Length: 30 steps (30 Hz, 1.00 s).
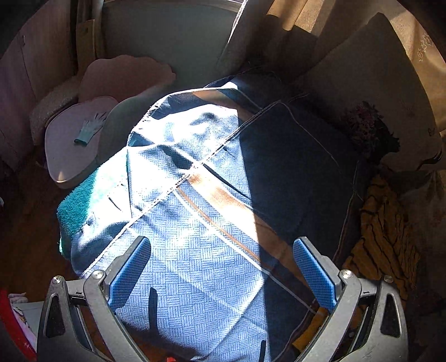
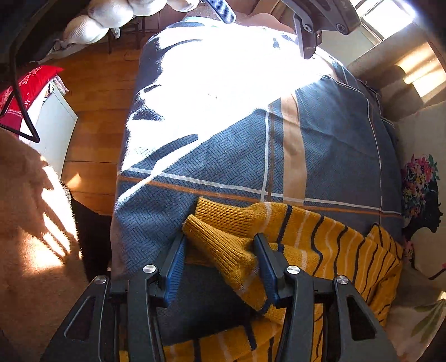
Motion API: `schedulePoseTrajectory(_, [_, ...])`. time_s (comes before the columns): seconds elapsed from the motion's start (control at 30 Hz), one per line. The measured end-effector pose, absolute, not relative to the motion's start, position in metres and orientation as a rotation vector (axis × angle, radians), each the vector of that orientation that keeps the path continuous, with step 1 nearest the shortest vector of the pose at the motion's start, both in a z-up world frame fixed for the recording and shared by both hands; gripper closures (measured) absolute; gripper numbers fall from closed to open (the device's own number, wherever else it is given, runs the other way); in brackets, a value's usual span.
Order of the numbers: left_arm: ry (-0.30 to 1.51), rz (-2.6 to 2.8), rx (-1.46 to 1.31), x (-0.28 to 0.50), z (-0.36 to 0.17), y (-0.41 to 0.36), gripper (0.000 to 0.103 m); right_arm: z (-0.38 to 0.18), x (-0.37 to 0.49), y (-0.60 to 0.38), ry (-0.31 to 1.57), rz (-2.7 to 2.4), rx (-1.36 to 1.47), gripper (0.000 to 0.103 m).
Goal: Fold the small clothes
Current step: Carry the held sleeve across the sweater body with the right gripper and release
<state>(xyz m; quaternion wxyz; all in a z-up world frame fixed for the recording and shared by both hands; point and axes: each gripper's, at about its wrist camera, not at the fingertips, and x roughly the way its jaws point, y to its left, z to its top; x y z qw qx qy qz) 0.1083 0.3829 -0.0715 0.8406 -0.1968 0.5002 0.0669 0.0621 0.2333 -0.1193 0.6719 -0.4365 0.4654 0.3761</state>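
A mustard sweater (image 2: 320, 239) with dark and white stripes lies bunched at the near edge of a blue patterned blanket (image 2: 223, 161). Its two ribbed sleeve cuffs (image 2: 223, 220) point left. My right gripper (image 2: 218, 238) points down over the nearer cuff, which lies across the gap between its part-open jaws; I see no pad pressing on it. My left gripper (image 1: 223, 240) stands wide open over the sunlit blanket (image 1: 195, 264) with nothing between its fingers. The sweater (image 1: 384, 236) shows dimly at the right edge of the left wrist view. The left gripper's fingers (image 2: 223, 11) appear at the top of the right wrist view.
A teal towel (image 1: 80, 203) hangs off the blanket's left edge. A rounded stool (image 1: 64, 161) bears a teal glove (image 1: 90, 129). A flower-print pillow (image 2: 421, 195) lies right of the sweater. Wooden floor (image 2: 94, 92), a white box (image 2: 55, 125) and a red cloth (image 2: 28, 86) are left.
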Motion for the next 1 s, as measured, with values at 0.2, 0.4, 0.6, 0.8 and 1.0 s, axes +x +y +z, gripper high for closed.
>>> schedulePoseTrajectory(0.2, [1.025, 0.157, -0.416, 0.102, -0.057, 0.375, 0.001, -0.075, 0.122, 0.207, 1.069, 0.752, -0.582, 0.093])
schedulePoseTrajectory(0.4, [0.991, 0.139, -0.378, 0.094, -0.037, 0.338, 0.001, 0.021, 0.202, 0.045, 0.866, 0.382, -0.039, 0.093])
schedulePoseTrajectory(0.6, [0.993, 0.087, -0.312, 0.087, -0.028, 0.278, 0.001, 0.039, 0.194, -0.173, 0.753, -0.046, 0.359, 0.093])
schedulePoseTrajectory(0.8, [1.036, 0.011, -0.257, 0.085, -0.038, 0.207, 0.001, -0.035, 0.162, -0.288, 0.864, -0.302, 0.456, 0.093])
schedulePoseTrajectory(1.0, [1.07, -0.031, -0.195, 0.082, -0.049, 0.152, 0.001, -0.083, 0.143, -0.329, 0.964, -0.455, 0.423, 0.091])
